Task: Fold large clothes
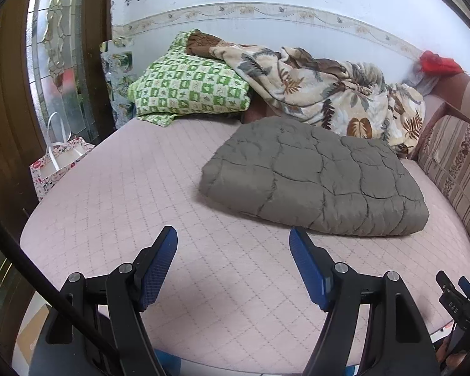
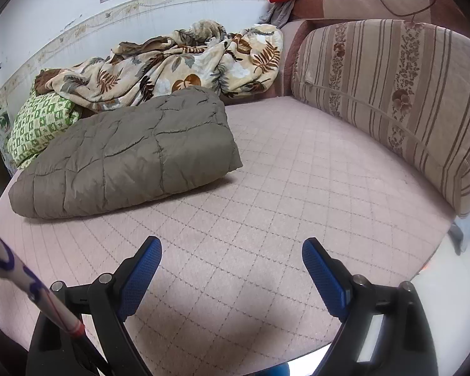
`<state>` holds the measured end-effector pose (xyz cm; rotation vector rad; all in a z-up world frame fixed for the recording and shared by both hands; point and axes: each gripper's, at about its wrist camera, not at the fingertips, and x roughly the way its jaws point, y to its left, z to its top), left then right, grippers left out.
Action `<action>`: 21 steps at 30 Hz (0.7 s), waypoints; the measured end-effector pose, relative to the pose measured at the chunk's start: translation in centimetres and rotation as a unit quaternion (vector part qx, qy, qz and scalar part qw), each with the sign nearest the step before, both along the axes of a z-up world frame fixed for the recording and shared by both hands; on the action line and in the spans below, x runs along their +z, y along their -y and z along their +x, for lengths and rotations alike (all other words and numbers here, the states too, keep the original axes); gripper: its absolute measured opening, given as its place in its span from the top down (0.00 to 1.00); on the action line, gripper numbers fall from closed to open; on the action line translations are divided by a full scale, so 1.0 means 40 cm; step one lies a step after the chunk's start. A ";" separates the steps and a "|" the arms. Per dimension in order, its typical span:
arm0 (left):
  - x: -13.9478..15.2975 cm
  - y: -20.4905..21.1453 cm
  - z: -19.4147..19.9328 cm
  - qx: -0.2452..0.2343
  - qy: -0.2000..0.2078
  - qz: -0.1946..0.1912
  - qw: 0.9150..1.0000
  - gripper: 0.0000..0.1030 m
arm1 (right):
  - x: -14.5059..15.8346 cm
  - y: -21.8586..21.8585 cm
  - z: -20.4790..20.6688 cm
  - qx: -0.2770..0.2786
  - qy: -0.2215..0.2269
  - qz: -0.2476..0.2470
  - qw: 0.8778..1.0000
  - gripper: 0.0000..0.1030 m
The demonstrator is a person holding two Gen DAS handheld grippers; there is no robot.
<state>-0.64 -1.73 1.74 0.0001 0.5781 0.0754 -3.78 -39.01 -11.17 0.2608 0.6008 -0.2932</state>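
Left wrist view shows the grey quilted garment [image 1: 316,178] lying folded on the bed [image 1: 141,188]. Both the left gripper [image 1: 233,250] and right gripper [image 2: 232,260] hang spread, empty; folding looks finished.

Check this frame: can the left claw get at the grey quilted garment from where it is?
Probably yes. The left claw is open and empty, and only bare pink mattress cover lies between it and the near edge of the grey quilted garment.

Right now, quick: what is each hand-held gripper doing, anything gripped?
Left hand-held gripper: open, holding nothing, above the pink bed cover, short of the grey quilted coat.
Right hand-held gripper: open, holding nothing, above the same cover.
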 end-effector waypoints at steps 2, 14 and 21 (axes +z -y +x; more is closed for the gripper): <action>0.001 -0.026 -0.001 0.011 -0.004 0.002 1.000 0.29 | 0.001 -0.010 0.000 0.004 -0.001 -0.009 1.000 0.09; -0.098 -0.203 0.196 0.066 -0.072 0.015 0.995 0.27 | 0.132 -0.014 0.103 0.023 0.031 -0.054 0.998 0.11; -0.089 -0.186 0.381 0.053 -0.072 -0.021 0.996 0.27 | 0.151 -0.010 0.320 0.022 0.018 -0.059 0.998 0.29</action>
